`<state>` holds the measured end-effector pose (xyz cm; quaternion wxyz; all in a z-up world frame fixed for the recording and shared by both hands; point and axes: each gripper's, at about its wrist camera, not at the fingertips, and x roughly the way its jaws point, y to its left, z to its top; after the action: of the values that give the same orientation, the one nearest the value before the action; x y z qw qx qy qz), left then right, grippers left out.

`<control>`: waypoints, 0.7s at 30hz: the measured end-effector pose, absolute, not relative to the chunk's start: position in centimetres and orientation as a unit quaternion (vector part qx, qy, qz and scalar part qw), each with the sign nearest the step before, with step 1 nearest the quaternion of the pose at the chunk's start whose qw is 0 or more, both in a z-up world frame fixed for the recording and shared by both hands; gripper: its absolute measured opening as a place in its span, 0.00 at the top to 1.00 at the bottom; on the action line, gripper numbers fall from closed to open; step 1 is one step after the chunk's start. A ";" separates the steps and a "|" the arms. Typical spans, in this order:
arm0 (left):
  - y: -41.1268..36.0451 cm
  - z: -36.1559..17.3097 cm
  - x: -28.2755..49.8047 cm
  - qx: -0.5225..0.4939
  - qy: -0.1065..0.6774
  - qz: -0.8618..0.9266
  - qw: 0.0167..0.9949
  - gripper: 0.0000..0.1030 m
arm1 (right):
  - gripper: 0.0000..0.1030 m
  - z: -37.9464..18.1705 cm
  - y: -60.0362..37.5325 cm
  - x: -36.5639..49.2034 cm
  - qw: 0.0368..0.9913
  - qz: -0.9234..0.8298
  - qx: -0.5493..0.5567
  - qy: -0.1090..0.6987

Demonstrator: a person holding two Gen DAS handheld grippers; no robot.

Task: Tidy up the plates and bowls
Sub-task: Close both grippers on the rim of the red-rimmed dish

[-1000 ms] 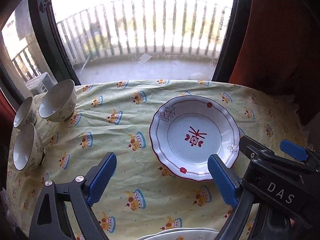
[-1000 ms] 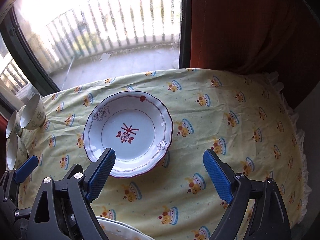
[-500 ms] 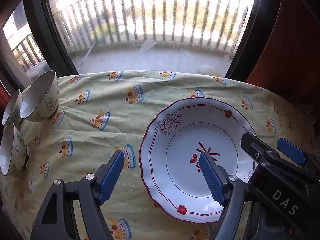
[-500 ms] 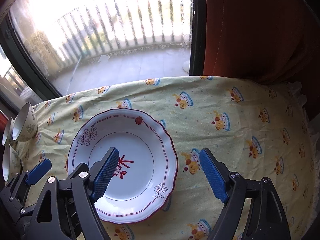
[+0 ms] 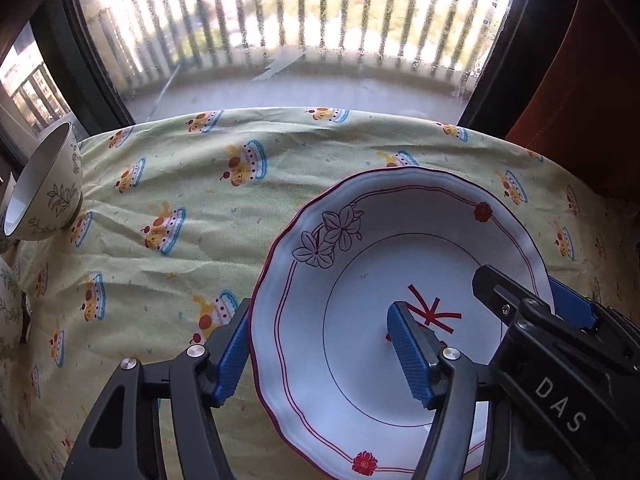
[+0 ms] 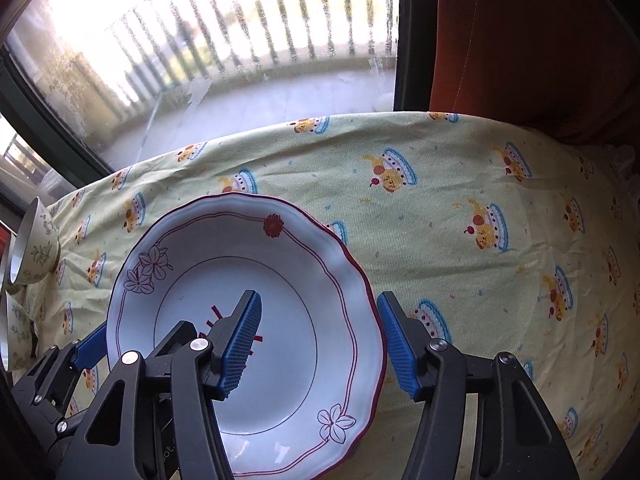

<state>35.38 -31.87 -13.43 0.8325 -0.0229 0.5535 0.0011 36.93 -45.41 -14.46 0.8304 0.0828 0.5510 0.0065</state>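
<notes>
A white plate (image 5: pixel 352 264) with a red scalloped rim and flower prints lies flat on the yellow tablecloth (image 5: pixel 168 168). My left gripper (image 5: pixel 320 352) straddles its left rim, with one blue pad outside the edge and the other over the plate's well. Its jaws are closing. My right gripper (image 6: pixel 318 344) straddles the right rim of the plate (image 6: pixel 304 280) the same way and is also closing. Neither pair of pads clamps the rim. Cream bowls with leaf prints (image 5: pixel 44 192) (image 6: pixel 34 248) stand at the far left.
A window with a dark frame (image 5: pixel 96 80) and a balcony railing lies just beyond the table's far edge. An orange curtain (image 6: pixel 520 40) hangs at the back right. Bare cloth (image 6: pixel 500 240) stretches right of the plate. The cloth's frilled edge (image 6: pixel 624 168) drops off at the right.
Both grippers came down and forward onto the plate, and their jaws narrowed. They now straddle opposite rims. The plate stack at the bottom edge has left the views.
</notes>
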 end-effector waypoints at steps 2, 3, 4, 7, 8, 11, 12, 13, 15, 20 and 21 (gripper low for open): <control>-31.6 -13.4 35.4 -0.022 0.555 -0.003 0.831 0.35 | 0.39 -14.4 -45.3 36.9 0.829 0.007 0.081 0.553; -31.5 -13.4 35.3 -0.022 0.557 -0.003 0.830 0.35 | 0.39 -14.4 -45.3 36.9 0.828 0.008 0.081 0.555; -31.3 -13.4 35.3 -0.021 0.559 -0.001 0.829 0.35 | 0.39 -14.4 -45.2 36.8 0.826 0.011 0.083 0.557; -30.6 -13.4 35.1 -0.023 0.564 0.004 0.826 0.35 | 0.39 -14.2 -44.9 36.6 0.823 0.019 0.087 0.562; -30.3 -13.4 34.8 -0.024 0.565 0.006 0.824 0.35 | 0.39 -14.1 -44.7 36.4 0.822 0.022 0.087 0.563; -29.3 -13.3 34.0 -0.027 0.571 0.012 0.820 0.35 | 0.39 -14.0 -43.9 35.9 0.819 0.032 0.087 0.566; -28.9 -13.3 33.6 -0.028 0.573 0.013 0.819 0.35 | 0.39 -13.9 -43.5 35.6 0.818 0.036 0.088 0.568; -28.6 -13.3 33.3 -0.029 0.575 0.014 0.818 0.35 | 0.39 -13.8 -43.2 35.3 0.817 0.039 0.088 0.569; -27.9 -13.3 32.4 -0.027 0.578 0.018 0.816 0.36 | 0.39 -13.7 -42.5 34.6 0.814 0.043 0.088 0.572; -25.9 -13.1 30.3 -0.034 0.584 0.029 0.811 0.38 | 0.44 -13.8 -40.6 32.9 0.806 0.052 0.088 0.583; -25.5 -13.1 30.0 -0.037 0.587 0.030 0.808 0.39 | 0.45 -13.8 -40.3 32.5 0.804 0.051 0.090 0.586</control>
<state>29.95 -25.51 -13.10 0.8083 -0.0370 0.5869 0.0301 32.54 -40.28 -13.80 0.8040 0.0899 0.5855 0.0513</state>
